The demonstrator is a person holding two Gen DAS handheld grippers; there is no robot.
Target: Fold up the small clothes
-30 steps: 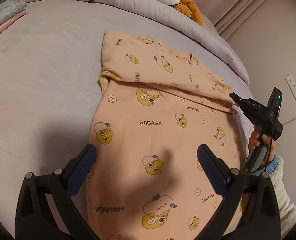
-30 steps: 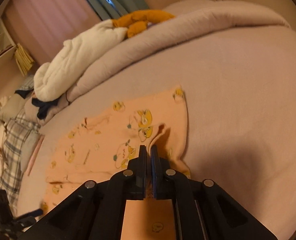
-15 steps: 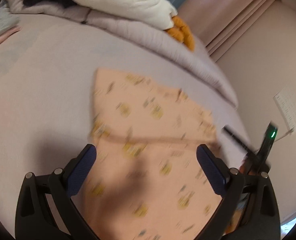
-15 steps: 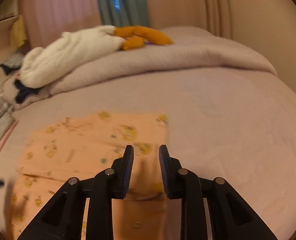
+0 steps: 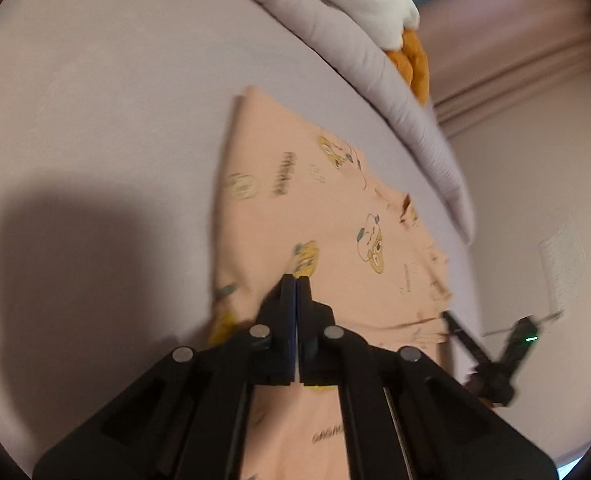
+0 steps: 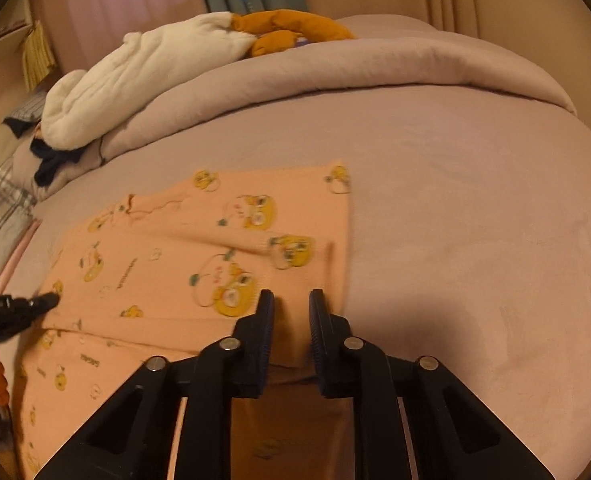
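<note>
Garment [image 6: 199,264] lies flat on the bed [image 6: 455,200]: light, limp cotton. We clench the left tool [image 5: 296,280] on its near edge; the right tool [image 6: 291,300], closing, stands slightly parted over the opposite edge.

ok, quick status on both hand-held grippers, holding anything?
Left hand-held gripper: shut at the peach printed garment; whether cloth is pinched cannot be told.
Right hand-held gripper: jaws have just been closing, a gap remains, above the garment, nothing gripped.

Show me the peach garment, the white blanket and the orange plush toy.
Garment [image 6: 167,264], right wrist view, middle of folded top layer.
Blanket [image 6: 143,80], right wrist view, its bunched middle.
Toy [image 6: 295,26], right wrist view, its body.
</note>
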